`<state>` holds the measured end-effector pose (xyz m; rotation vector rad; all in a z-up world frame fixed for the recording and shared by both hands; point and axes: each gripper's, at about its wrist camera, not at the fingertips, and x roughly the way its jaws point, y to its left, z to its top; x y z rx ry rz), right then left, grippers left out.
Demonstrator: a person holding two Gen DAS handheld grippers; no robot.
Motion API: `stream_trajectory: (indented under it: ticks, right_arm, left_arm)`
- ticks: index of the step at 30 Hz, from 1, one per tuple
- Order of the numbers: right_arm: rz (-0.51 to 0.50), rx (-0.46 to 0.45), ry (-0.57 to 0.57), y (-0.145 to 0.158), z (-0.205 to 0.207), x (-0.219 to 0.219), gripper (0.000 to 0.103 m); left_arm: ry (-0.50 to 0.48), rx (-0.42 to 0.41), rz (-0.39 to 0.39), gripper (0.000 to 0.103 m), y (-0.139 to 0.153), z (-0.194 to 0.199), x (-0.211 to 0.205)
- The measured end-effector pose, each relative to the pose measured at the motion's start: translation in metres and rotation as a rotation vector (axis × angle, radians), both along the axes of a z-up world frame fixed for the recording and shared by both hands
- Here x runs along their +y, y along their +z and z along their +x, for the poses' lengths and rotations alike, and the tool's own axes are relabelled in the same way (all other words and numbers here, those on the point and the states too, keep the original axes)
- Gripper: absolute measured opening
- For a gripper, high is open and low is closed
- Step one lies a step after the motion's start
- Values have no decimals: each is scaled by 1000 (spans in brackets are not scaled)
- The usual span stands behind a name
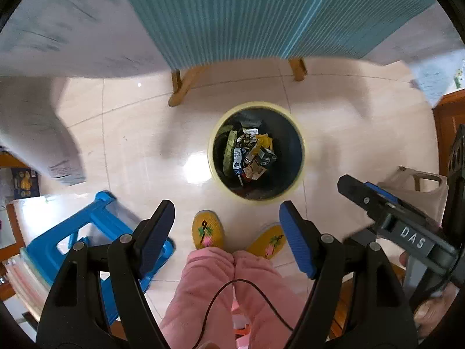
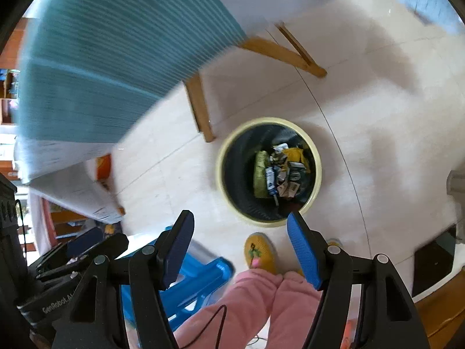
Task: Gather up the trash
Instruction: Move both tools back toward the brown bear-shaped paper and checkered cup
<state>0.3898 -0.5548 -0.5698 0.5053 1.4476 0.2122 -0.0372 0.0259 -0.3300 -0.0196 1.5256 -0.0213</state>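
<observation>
while both sets of tongs hang above the floor, the trash bin point(image 1: 256, 151) stands as the landmark: a round bin with a pale yellow rim and a dark liner, just beyond the yellow slippers point(image 1: 208, 229) of the person in pink trousers point(image 1: 232, 290). the trash point(image 1: 250, 154) lies at the bottom of the bin, a heap of crumpled wrappers, small packets and a green piece against the liner.

the left tongs point(image 1: 226, 229) are released, with nothing between the blue pads, and point nearly straight down at the floor on the near side of the bin. the right tongs point(image 2: 240, 241) are also released and empty, aimed at the bin's near rim.

such trash looks light, thin and soft; it should crush easily, and glossy film may slip, so a pinch across a crumpled fold would likely hold better than a flat face. a table with a teal cloth point(image 1: 261, 14) stands beyond the bin, and a blue stool point(image 1: 96, 232) sits to its left, beside the slippers. no loose trash shows on the floor around the bin.
</observation>
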Motion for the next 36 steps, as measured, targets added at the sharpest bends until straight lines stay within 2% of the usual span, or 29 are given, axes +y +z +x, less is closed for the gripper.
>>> stream_trajectory:
  ticks: [9, 16, 21, 25, 30, 36]
  right_arm:
    - [-11, -135, 46, 144, -13, 11, 68]
    - [-9, -251, 54, 237, -19, 9, 68]
    - [-5, -363, 45, 299, -20, 1, 68]
    - [15, -423, 39, 333, -19, -8, 68]
    - [18, -475, 55, 368, -10, -15, 68]
    - [16, -519, 67, 379, -1, -20, 68]
  left_arm:
    - [-51, -156, 4, 72, 147, -5, 17]
    - [-73, -297, -3, 72, 237, -1, 22]
    - [-44, -376, -32, 72, 292, 4, 30]
    - [-27, -439, -36, 72, 334, 7, 35]
    - [-21, -494, -32, 72, 371, 9, 31]
    - [-38, -541, 4, 72, 404, 9, 16]
